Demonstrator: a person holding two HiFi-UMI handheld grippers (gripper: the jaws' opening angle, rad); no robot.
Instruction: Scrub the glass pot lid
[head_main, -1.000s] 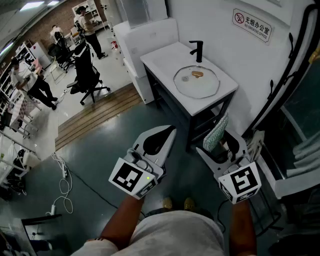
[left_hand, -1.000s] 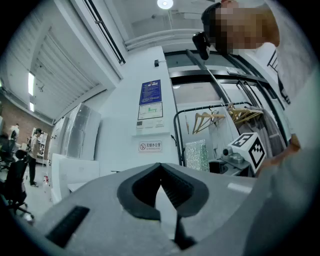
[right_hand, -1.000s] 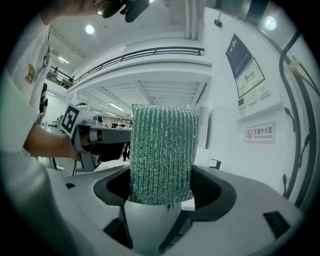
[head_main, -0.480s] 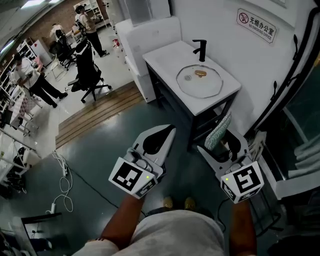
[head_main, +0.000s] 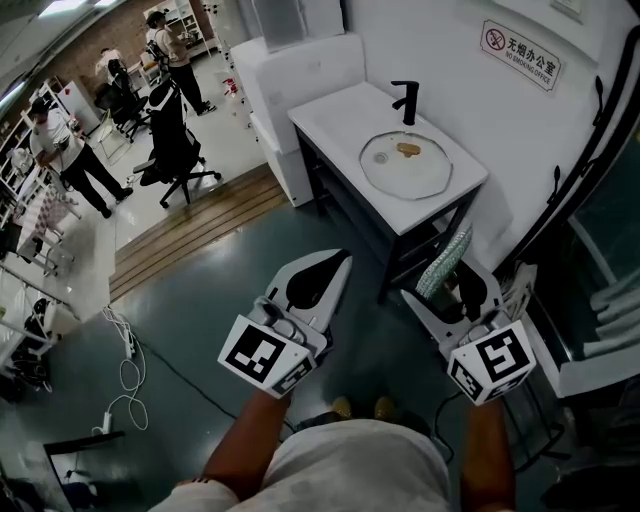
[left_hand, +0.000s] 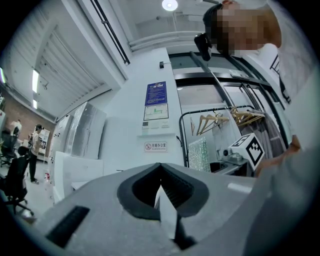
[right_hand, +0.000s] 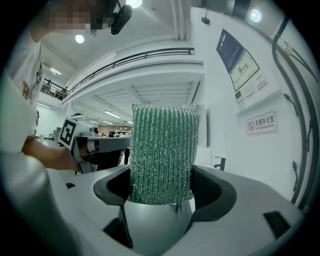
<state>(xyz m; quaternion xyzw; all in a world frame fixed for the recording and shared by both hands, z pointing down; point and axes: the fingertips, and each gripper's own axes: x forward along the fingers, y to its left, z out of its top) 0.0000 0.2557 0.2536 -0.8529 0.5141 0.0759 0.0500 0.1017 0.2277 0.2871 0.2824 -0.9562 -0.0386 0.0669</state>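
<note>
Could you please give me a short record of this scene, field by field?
left gripper: shut, nothing between its jaws
right gripper: shut on green scrub pad, which stands upright
glass pot lid: lies flat on white counter, next to black faucet
contact with lid: none, both grippers are short of the counter
background: people at far left

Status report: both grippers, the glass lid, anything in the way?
Left gripper shut, empty. Right gripper shut on green scrub pad. Glass lid flat on counter by black faucet, untouched. Nothing blocking it.
</note>
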